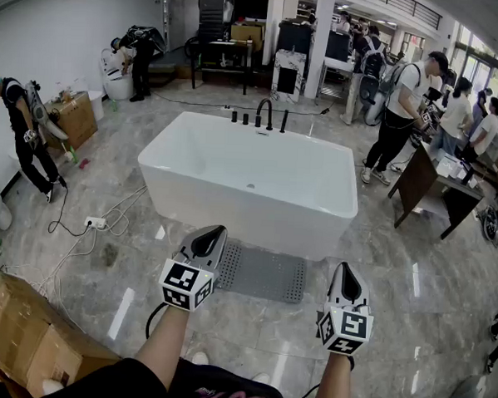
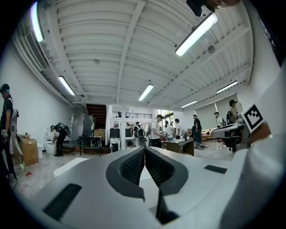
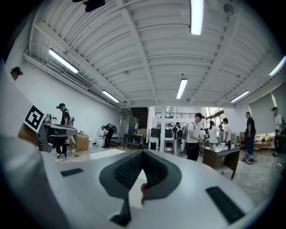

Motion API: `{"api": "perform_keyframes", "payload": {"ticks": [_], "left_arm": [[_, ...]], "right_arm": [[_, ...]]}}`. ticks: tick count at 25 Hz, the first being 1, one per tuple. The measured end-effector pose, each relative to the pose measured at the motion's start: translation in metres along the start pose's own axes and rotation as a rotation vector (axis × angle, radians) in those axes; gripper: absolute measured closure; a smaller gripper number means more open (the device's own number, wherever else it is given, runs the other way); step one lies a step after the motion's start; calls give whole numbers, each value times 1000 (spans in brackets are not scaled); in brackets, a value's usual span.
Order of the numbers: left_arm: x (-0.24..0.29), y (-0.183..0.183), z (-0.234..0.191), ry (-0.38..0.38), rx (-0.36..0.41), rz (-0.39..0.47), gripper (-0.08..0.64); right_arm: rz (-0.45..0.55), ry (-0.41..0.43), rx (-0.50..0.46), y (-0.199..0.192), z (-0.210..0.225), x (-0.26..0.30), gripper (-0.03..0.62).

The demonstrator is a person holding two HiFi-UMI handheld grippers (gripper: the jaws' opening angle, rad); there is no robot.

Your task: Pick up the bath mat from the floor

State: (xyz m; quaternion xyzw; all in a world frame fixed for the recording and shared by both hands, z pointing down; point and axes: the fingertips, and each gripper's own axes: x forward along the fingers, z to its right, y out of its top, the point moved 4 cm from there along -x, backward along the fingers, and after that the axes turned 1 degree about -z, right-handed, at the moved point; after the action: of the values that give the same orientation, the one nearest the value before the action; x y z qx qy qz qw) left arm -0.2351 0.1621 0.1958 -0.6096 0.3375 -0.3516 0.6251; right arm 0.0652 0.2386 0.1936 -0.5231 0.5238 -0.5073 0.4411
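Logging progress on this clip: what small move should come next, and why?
Probably lower the left gripper and right gripper toward the bath mat: both are shut, empty and level, while the mat lies flat before the bathtub, untouched.

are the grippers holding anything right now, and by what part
Nothing is held. The left gripper and right gripper are both shut with nothing between their jaws. The mat lies on the floor, untouched.

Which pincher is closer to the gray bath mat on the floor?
Left, it seems. In the head view the left gripper hangs over the left edge of the bath mat, while the right gripper sits off past its right edge. Both are shut and empty.
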Motion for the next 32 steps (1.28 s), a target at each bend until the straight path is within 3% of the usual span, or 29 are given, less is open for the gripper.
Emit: {"api": "perform_keyframes", "payload": {"ticks": [19,32], "left_arm": [[-8,-9,-1,-2,-5,-8,551],[4,-15,61,12,23,-57,551]], "right_arm": [[19,12,10,-8,-8,-4,572],[6,64,49,-37,48,-26,571]]}}
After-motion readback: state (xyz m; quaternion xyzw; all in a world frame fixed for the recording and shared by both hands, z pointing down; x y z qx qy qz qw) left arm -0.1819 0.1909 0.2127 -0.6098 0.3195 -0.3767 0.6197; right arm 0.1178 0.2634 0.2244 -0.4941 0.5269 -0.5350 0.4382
